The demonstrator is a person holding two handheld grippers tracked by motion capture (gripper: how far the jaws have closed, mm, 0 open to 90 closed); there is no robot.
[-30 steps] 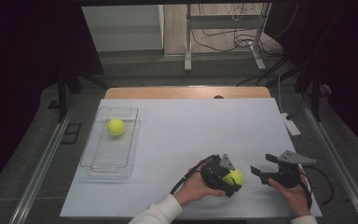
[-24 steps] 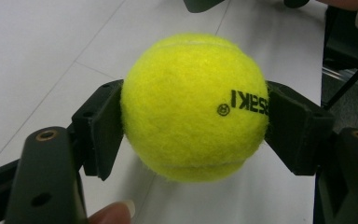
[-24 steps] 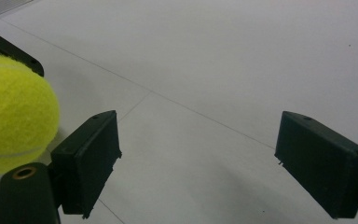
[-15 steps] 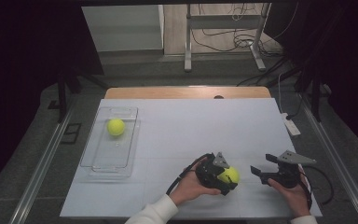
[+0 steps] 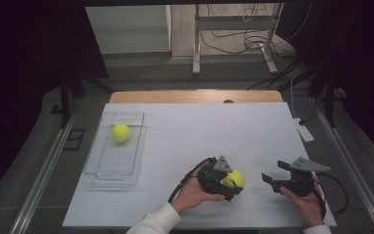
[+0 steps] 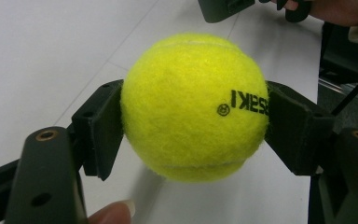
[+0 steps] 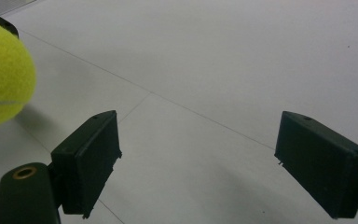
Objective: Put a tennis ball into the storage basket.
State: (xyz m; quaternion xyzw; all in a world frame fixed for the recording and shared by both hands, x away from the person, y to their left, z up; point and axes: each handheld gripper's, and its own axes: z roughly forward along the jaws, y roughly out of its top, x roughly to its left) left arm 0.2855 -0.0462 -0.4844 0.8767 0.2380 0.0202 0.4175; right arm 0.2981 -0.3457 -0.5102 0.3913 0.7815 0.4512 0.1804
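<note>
Yellow-green and fuzzy, the felt tennis ball (image 6: 195,106) is clamped between the black fingers (image 6: 98,128) of your left gripper (image 5: 222,179), just above the white worktop (image 5: 199,131). Your right gripper (image 5: 281,176) rests just beside it, fingers (image 7: 91,156) spread apart around nothing. A second yellow-green tennis ball (image 5: 121,132) lies in the clear plastic tray (image 5: 106,165), well apart to the left.

- A second yellow tennis ball (image 5: 121,132) sat inside a clear rectangular plastic tray (image 5: 108,171) at the table's left.
- A white-covered table (image 5: 185,131) showed its wooden far edge.
- A white power strip (image 5: 304,132) lay at the right edge.
</note>
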